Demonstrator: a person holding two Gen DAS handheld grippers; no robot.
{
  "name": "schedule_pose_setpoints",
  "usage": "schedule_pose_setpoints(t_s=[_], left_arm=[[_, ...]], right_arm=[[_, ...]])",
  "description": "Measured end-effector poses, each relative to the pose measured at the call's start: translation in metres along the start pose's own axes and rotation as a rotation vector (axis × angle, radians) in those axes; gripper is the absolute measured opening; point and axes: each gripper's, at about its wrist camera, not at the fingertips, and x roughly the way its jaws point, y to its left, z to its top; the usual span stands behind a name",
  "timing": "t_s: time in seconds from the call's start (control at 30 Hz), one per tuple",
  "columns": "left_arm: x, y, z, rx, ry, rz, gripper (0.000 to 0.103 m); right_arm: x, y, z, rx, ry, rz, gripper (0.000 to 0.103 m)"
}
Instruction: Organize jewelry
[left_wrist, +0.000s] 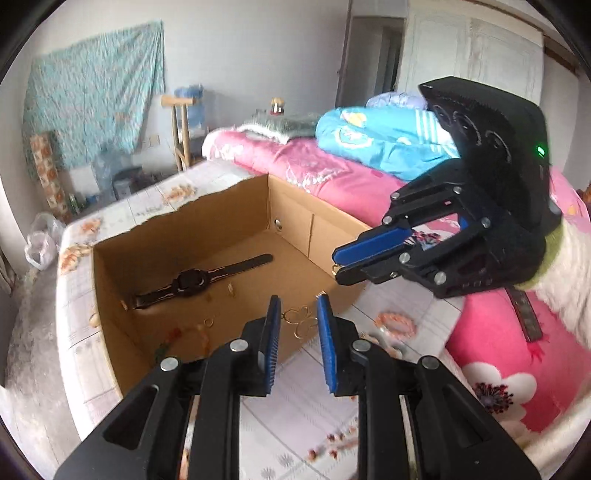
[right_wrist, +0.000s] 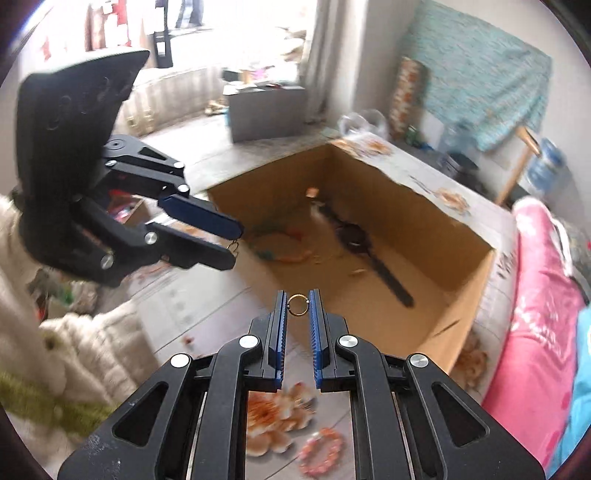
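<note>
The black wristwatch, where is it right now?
In both wrist views the black wristwatch lies flat on the floor of the open cardboard box, strap stretched out, beyond the gold chain jewelry.

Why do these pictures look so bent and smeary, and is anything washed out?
Left wrist view: the fisheye lens bows the cardboard box and blackens the corners; the white sleeve smears at right. Right wrist view: the window is washed out white, the pink bedding blurs, yet the gold ring stays sharp.
</note>
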Motion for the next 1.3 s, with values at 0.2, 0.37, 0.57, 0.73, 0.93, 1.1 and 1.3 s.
schedule_pose_setpoints(t_s=[0.2, 0.37, 0.57, 0.73, 0.93, 1.1, 1.3], left_arm=[[0.069, 0.027, 0.030, -0.055, 0.147, 0.016, 0.019], [0.098, 0.038, 0.032, -0.114, 0.212, 0.020, 0.020], [0.095, 0.038, 0.034, -0.128, 0.180, 0.024, 0.037], [0.078, 0.035, 0.037, -0.128, 0.136, 0.045, 0.047], [0.016, 0.026, 0.023, -0.130, 0.033, 0.076, 0.064], [-0.031, 0.014, -0.008, -0.138, -0.037, 0.063, 0.081], [-0.033, -0.004, -0.064, -0.193, 0.035, 0.088, 0.094]], right_arm=[[0.044, -0.032, 0.007, 0.063, 0.123, -0.076, 0.010], [0.057, -0.049, 0.007, 0.070, 0.147, -0.116, 0.010], [0.049, -0.049, 0.002, 0.079, 0.105, -0.133, 0.016], [0.033, -0.051, -0.003, 0.120, 0.062, -0.156, 0.019], [-0.032, -0.043, -0.018, 0.224, -0.085, -0.180, 0.028], [-0.082, -0.027, -0.052, 0.375, -0.213, -0.177, 0.036], [-0.081, -0.007, -0.118, 0.635, -0.200, -0.172, 0.042]])
